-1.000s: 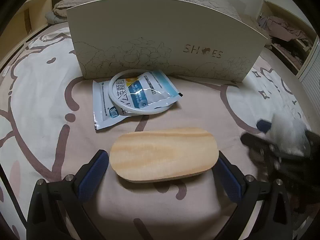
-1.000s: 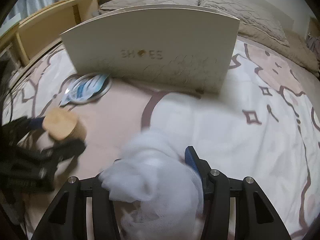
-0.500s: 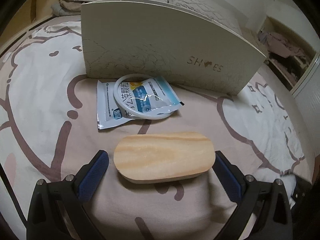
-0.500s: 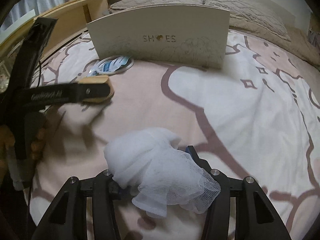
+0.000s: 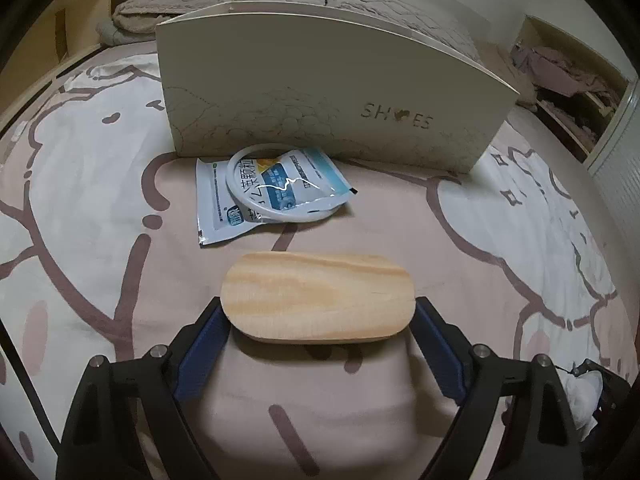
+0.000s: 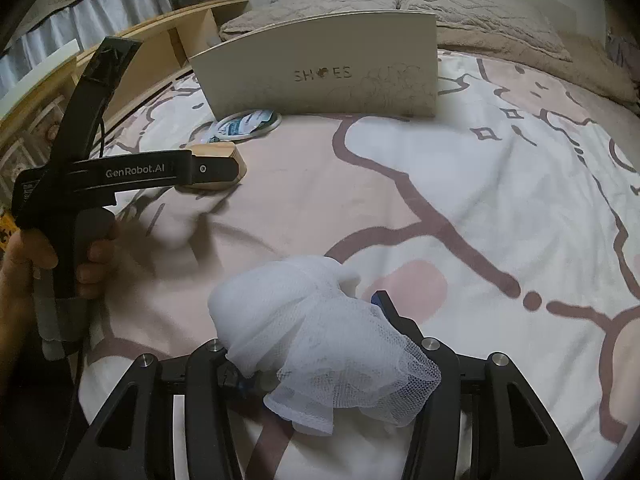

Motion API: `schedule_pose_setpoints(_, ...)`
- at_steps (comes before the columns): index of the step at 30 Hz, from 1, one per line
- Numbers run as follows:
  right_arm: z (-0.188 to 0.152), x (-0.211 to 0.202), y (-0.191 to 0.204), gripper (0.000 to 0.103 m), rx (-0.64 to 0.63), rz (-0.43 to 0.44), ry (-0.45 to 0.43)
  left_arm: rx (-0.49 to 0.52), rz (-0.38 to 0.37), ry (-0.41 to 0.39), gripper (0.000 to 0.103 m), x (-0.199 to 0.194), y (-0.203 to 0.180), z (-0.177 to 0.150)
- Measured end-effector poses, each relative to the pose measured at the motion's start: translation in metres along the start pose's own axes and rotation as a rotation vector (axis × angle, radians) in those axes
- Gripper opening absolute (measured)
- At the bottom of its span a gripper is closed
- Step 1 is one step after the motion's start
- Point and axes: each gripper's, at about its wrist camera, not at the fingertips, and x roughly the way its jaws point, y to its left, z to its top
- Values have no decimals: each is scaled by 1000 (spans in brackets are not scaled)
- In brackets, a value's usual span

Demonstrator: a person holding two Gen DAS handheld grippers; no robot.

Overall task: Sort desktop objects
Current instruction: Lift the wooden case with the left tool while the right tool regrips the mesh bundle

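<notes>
My left gripper is shut on an oval wooden block, its blue pads pressed on both ends, held low over the bedspread. The right wrist view shows it from the side. My right gripper is shut on a white gauze bundle, which hides most of the fingers. A white ring lies on a blue-and-white sachet in front of a cream box marked SHOES.
The box stands upright across the bed. Pillows lie behind it. A wooden shelf runs along the left side. The patterned bedspread stretches to the right.
My right gripper has pulled back and away from the box with the gauze. My left gripper, holding the wooden block, has shifted left relative to the box.
</notes>
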Motion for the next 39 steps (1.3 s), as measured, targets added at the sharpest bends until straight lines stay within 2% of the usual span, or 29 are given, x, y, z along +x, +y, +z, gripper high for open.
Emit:
schedule_pose_setpoints(3, -3, -3, 1, 58, 0, 19, -6, 7, 1, 14, 90, -3, 1, -3)
schedule_pose_setpoints(5, -2, -5, 1, 68, 0, 48, -1, 16, 9, 23, 90, -8, 1, -6)
schedule_pose_setpoints(7, -2, -7, 3, 71, 5, 43, 1, 26, 13, 38, 90, -11, 1, -9)
schedule_pose_setpoints(13, -1, -18, 1, 71, 10, -35, -15, 29, 26, 60, 90, -24, 3, -23)
schedule_pose_setpoints(22, 4, -46, -30, 71, 62, -121, -40, 55, 39, 63, 90, -35, 3, -37)
schedule_pose_setpoints(27, 6, -47, -50, 71, 135, -172, -48, 50, 40, 63, 90, -34, 3, -37)
schedule_pose_setpoints(33, 9, -51, -50, 71, 149, -171, -68, 27, 28, 67, 91, -33, 5, -37)
schedule_pose_setpoints(34, 10, -52, -47, 73, 139, -170, -73, 21, 23, 68, 92, -33, 6, -37)
schedule_pose_setpoints(35, 11, -52, -44, 85, 132, -172, -78, 14, 18, 68, 93, -33, 7, -36)
schedule_pose_setpoints(37, 12, -55, -38, 96, 113, -185, -95, -3, 4, 69, 95, -34, 8, -35)
schedule_pose_setpoints(39, 15, -53, -32, 96, 86, -193, -109, -16, -2, 68, 95, -34, 9, -35)
